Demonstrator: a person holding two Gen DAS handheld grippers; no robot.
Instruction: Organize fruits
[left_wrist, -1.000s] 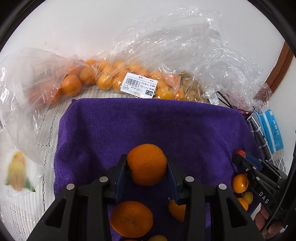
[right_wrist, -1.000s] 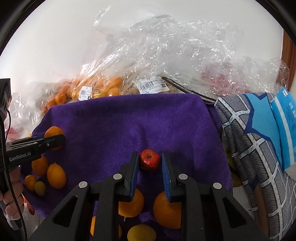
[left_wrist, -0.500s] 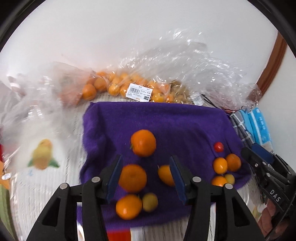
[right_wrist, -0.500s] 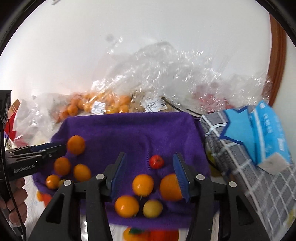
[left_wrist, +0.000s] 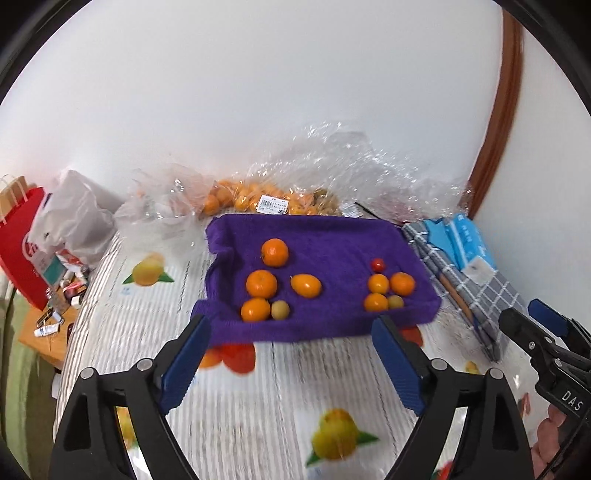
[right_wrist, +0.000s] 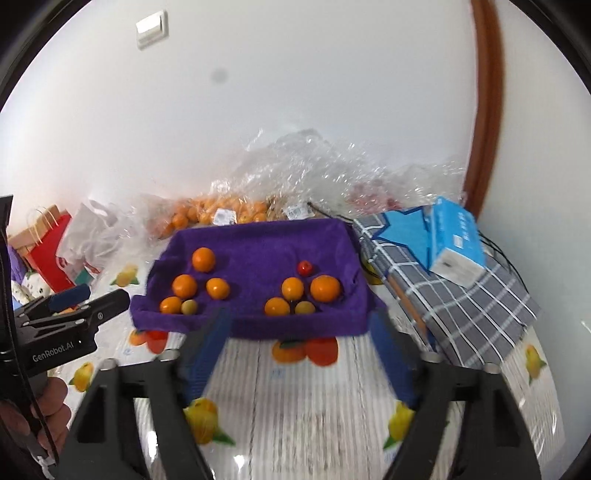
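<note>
Purple towel (left_wrist: 332, 236) now holding two fruit groups; both grippers, L (left_wrist: 291, 354) & R (right_wrist: 299, 350), just opening wide, empty, backing off—sorting prob. done.

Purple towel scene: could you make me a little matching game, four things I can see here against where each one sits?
Things:
1. small red fruit
2. blue tissue pack
3. bagged oranges
4. red paper bag

Places:
A. far left, beside a white plastic bag
B. on the purple towel, above its right cluster
C. behind the towel, against the wall
D. on the grey checked cloth

Pairs: 1-B, 2-D, 3-C, 4-A
</note>
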